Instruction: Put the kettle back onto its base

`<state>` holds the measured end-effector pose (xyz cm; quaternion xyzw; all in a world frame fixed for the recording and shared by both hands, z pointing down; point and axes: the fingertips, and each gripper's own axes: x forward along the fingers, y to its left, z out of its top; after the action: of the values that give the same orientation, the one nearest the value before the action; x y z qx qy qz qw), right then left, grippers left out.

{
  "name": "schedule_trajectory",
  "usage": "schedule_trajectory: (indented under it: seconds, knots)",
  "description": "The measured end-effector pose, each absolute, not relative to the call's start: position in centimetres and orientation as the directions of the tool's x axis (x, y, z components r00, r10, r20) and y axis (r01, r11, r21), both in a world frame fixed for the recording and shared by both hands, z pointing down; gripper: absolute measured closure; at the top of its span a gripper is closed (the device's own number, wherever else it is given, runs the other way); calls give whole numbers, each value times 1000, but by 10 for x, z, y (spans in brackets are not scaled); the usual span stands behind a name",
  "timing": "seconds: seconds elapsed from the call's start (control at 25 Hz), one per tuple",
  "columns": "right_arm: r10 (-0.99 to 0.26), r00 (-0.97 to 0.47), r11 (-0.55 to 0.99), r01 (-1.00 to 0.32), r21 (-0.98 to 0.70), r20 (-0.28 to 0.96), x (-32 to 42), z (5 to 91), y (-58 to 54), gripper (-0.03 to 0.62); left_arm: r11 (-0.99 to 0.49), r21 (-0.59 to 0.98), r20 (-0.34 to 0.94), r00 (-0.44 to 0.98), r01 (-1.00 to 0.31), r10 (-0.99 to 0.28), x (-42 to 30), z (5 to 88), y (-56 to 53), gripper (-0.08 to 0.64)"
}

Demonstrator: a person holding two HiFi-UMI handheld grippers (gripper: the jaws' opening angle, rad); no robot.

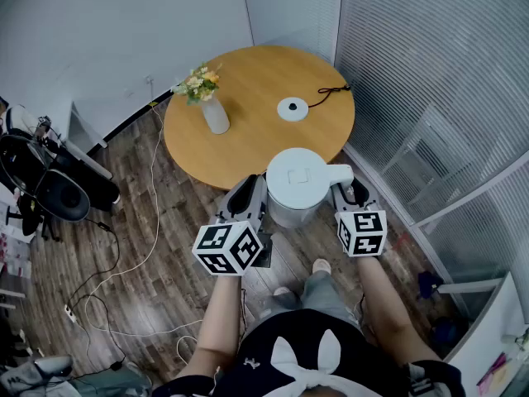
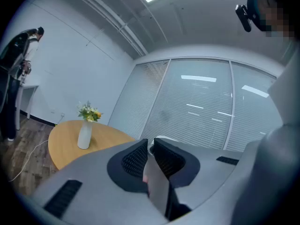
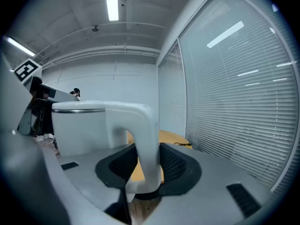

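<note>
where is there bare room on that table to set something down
Widest bare patch: near half of the table, between vase and base down to the near edge. The far rim behind both is bare too. Tightest by the base and its cord at right.

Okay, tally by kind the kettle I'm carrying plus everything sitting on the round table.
Kettle: 1
Kettle base: 1
Power cord: 1
Vase of flowers: 1
Total: 4
</note>
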<state>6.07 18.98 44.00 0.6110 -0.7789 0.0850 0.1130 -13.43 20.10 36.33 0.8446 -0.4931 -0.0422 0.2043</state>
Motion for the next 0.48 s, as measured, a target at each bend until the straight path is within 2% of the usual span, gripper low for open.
schedule_trajectory:
  seconds: [0.48]
  knots:
    - [-929, -229, 233, -972, -21, 290, 46, 445, 205, 442, -422, 401, 136, 508, -813, -850, -149, 367, 213, 509]
